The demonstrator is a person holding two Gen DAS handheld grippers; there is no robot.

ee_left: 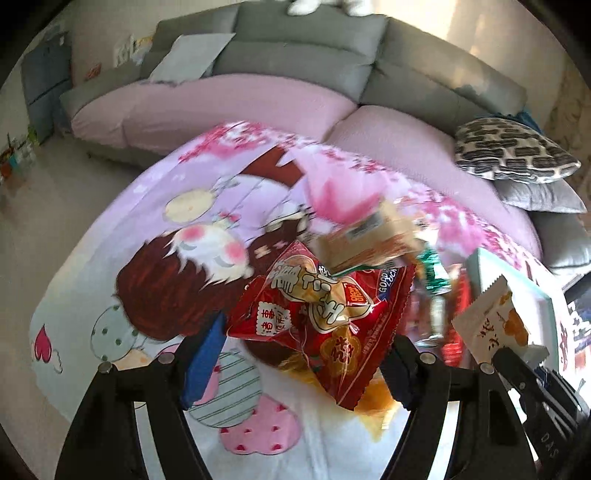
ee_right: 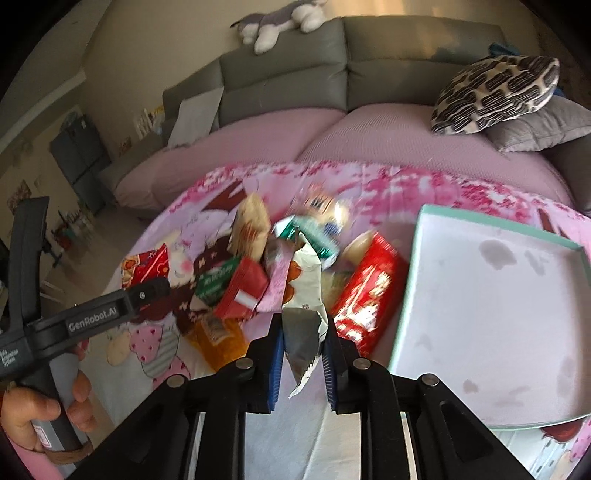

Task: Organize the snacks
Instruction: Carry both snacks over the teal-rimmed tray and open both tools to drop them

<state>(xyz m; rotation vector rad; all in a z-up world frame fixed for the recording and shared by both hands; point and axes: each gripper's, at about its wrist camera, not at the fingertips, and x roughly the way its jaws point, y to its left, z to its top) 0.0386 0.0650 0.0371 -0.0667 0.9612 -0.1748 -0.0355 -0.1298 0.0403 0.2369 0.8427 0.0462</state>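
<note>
My left gripper [ee_left: 303,350] stands open around a red snack packet [ee_left: 325,317]; the packet lies between the fingers and I cannot tell whether they touch it. It also shows at the left of the right wrist view [ee_right: 146,267]. My right gripper [ee_right: 303,347] is shut on a white and silver snack packet [ee_right: 304,306], which appears at the right of the left wrist view [ee_left: 491,325]. A pile of snacks lies on the cartoon-printed cloth [ee_right: 155,339]: a red bar packet [ee_right: 365,299], a green packet [ee_right: 214,282], a tan packet [ee_right: 251,225]. A shallow teal-rimmed box [ee_right: 495,306] sits at the right.
A sofa [ee_right: 332,74] with pink seat covers stands behind the cloth. Patterned and grey cushions [ee_right: 495,92] lie at its right end. A plush dog [ee_right: 277,22] lies on the sofa back. The left gripper's handle and the hand holding it [ee_right: 44,369] are at the left.
</note>
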